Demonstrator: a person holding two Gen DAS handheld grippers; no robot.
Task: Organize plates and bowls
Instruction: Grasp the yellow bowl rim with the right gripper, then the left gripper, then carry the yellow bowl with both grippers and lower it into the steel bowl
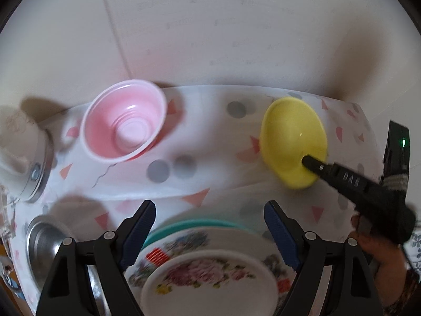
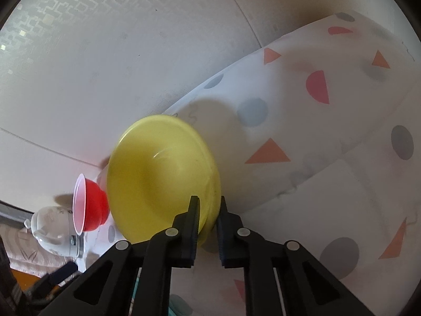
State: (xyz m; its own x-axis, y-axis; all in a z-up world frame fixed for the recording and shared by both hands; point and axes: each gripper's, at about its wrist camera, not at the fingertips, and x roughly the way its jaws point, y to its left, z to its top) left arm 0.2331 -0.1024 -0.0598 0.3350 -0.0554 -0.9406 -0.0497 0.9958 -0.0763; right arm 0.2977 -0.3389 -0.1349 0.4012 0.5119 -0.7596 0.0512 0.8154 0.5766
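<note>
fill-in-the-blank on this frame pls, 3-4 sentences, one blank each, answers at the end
1. The right gripper has its fingers closed on the rim of the ____ bowl.
2. The left gripper is ____ and holds nothing.
3. Below the left gripper, the flowered plates rest on a ____ plate.
4. The bowl with the pale pink inside is ____ on the outside.

Missing words: yellow; open; teal; red
</note>
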